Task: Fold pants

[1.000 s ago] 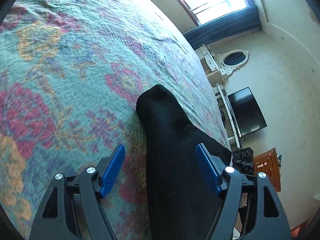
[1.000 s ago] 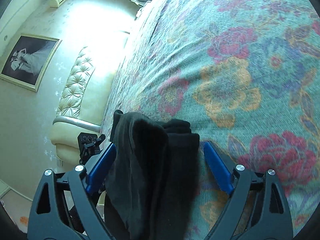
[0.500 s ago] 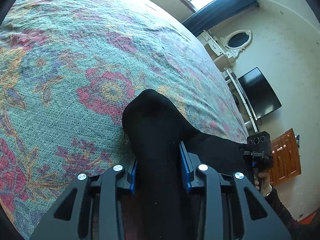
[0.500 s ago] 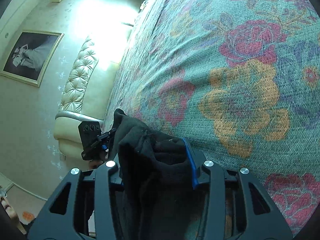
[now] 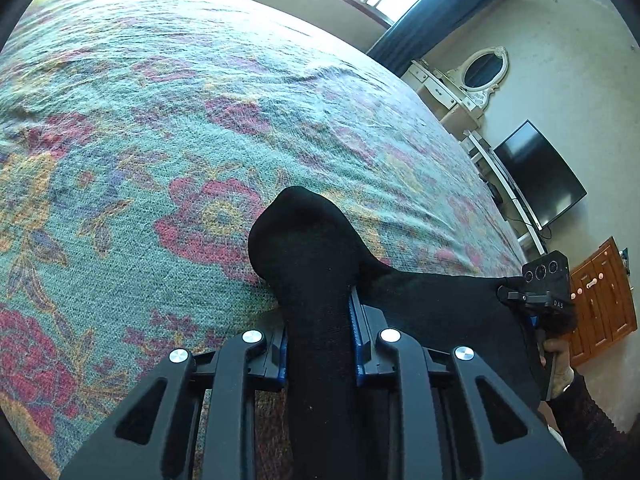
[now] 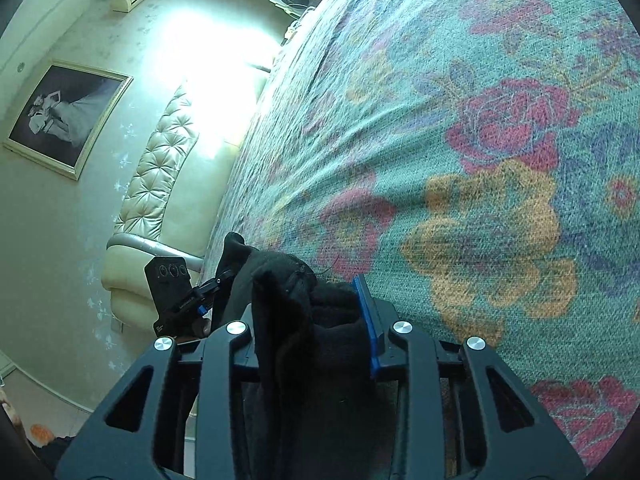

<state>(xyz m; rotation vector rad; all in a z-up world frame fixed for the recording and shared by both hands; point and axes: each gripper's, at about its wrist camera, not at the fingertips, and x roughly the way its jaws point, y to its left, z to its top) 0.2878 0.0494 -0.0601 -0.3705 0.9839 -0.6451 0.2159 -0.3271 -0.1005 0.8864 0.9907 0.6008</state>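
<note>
The black pants point(image 5: 316, 264) lie at the near edge of a floral bedspread point(image 5: 192, 128). My left gripper point(image 5: 320, 340) is shut on one end of them; a bunched fold sticks out past the blue pads, and the cloth stretches right toward the other gripper point(image 5: 544, 280). In the right wrist view my right gripper point(image 6: 312, 332) is shut on the other end of the pants point(image 6: 304, 320), which bulges up between the pads. The left gripper point(image 6: 172, 292) shows at the left, also holding the cloth.
The bedspread point(image 6: 480, 160) fills most of both views. A tufted cream headboard point(image 6: 160, 180) and a framed picture point(image 6: 64, 116) are at the left. A dresser with an oval mirror point(image 5: 480, 72), a television point(image 5: 540, 176) and a wooden cabinet point(image 5: 600, 292) stand to the right.
Both grippers were open around the pants a second ago and have closed on them. Both have since pulled back a little toward the bed's edge with the cloth.
</note>
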